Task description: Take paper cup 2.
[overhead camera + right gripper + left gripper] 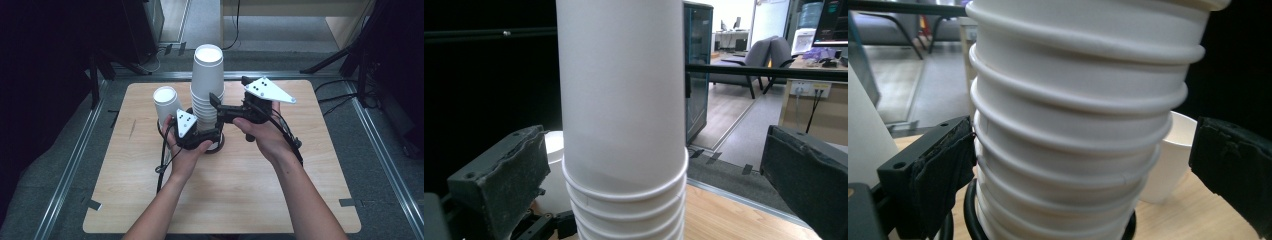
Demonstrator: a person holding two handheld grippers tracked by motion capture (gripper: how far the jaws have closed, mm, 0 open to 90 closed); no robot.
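Wooden worktop (240, 200): we see wide bare room near front edge. Tall stack of white paper cups (207, 85) stands upside down at worktop centre-back. Single white cup (166, 102) just left of stack. Left gripper (210, 137) jaws open around stack's base; one pad touching. Right gripper (216, 107) jaws open, flanking stack higher up, not touching.
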